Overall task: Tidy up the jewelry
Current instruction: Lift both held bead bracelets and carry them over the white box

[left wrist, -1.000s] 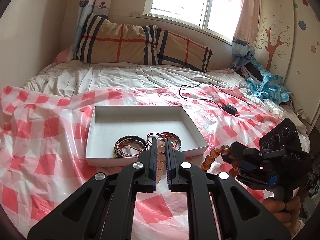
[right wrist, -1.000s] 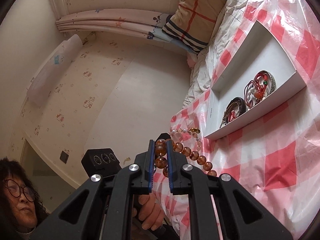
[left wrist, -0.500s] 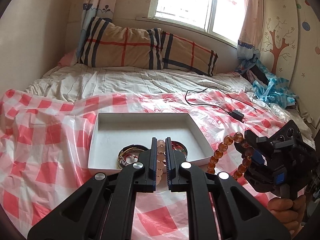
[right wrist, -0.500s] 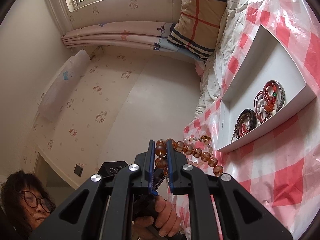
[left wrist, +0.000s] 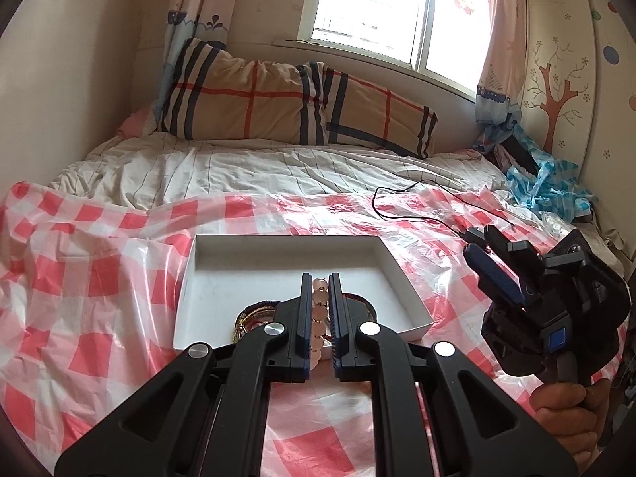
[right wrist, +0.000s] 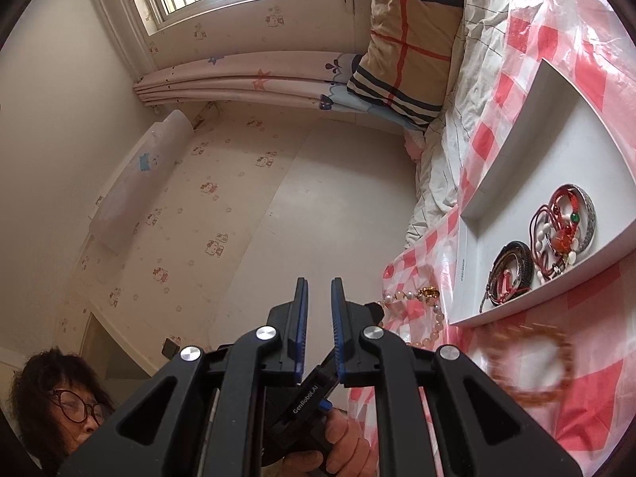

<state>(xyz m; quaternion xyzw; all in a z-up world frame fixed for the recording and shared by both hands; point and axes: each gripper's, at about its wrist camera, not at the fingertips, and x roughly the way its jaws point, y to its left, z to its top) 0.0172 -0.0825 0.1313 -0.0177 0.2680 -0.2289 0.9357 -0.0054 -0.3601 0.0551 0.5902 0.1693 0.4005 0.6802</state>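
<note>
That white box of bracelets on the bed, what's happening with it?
A person is sorting jewelry into the white box using two hand-held grippers. The left gripper is shut on a pale pink bead bracelet, held over the box's near edge. The right gripper is open and holds nothing; a blurred amber bracelet shows beside the box, over the red-checked sheet. A few bracelets already lie inside.
</note>
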